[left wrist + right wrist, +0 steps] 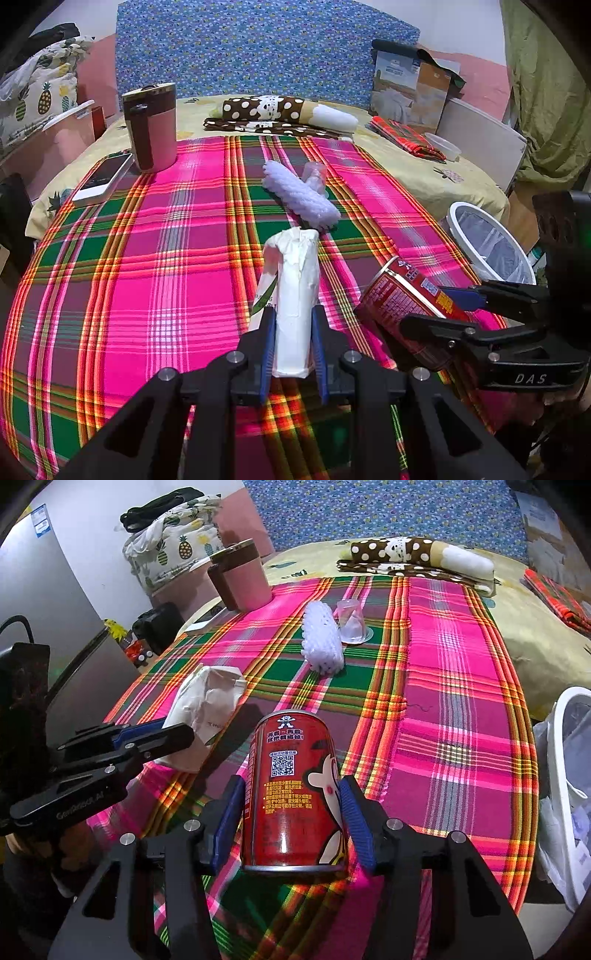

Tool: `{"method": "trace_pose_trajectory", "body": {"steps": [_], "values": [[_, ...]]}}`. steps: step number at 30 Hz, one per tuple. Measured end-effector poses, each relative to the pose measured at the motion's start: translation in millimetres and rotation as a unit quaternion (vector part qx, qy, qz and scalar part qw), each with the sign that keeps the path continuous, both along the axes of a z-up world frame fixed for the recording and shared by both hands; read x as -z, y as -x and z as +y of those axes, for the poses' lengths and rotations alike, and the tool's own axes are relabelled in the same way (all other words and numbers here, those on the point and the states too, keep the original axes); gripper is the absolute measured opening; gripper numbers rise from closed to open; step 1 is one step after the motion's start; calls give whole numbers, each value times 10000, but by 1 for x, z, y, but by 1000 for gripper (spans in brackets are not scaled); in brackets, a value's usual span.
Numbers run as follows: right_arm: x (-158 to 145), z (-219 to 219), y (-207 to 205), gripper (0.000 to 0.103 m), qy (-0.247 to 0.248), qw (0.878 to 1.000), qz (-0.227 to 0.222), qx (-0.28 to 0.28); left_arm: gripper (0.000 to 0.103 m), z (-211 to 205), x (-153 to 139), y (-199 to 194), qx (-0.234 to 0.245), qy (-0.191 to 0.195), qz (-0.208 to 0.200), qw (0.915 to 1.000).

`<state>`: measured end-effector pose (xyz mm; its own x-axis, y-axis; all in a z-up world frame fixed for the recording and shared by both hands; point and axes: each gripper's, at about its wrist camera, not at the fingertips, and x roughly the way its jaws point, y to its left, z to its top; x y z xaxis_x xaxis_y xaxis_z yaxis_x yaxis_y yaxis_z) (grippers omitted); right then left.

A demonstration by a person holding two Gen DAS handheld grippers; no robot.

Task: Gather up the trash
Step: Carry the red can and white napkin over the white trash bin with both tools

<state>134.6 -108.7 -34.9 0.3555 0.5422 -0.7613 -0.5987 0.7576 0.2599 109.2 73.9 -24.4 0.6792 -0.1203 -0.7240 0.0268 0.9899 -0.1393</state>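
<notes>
My left gripper (293,347) is shut on a crumpled white paper carton (293,295), held above the plaid cloth; the carton also shows in the right wrist view (207,709). My right gripper (291,812) is shut on a red drink can (293,794), which also shows in the left wrist view (399,295) to the right of the carton. A white foam net sleeve (301,194) and a clear plastic cup (314,173) lie together mid-table; both also show in the right wrist view, the sleeve (323,642) left of the cup (351,622).
A white bin with a plastic liner (491,243) stands off the table's right edge. A pink and brown mug (151,127) and a phone (105,177) sit at the far left. Folded cloths (280,114) and a box (410,86) lie at the back.
</notes>
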Motion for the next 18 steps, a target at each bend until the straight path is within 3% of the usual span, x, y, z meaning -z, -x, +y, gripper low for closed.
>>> {"method": "trace_pose_trajectory", "body": {"steps": [18], "values": [[-24,-40,8,54,-202,9969,-342,682,20,-42,-19,-9,431,82,-208,9988]]}}
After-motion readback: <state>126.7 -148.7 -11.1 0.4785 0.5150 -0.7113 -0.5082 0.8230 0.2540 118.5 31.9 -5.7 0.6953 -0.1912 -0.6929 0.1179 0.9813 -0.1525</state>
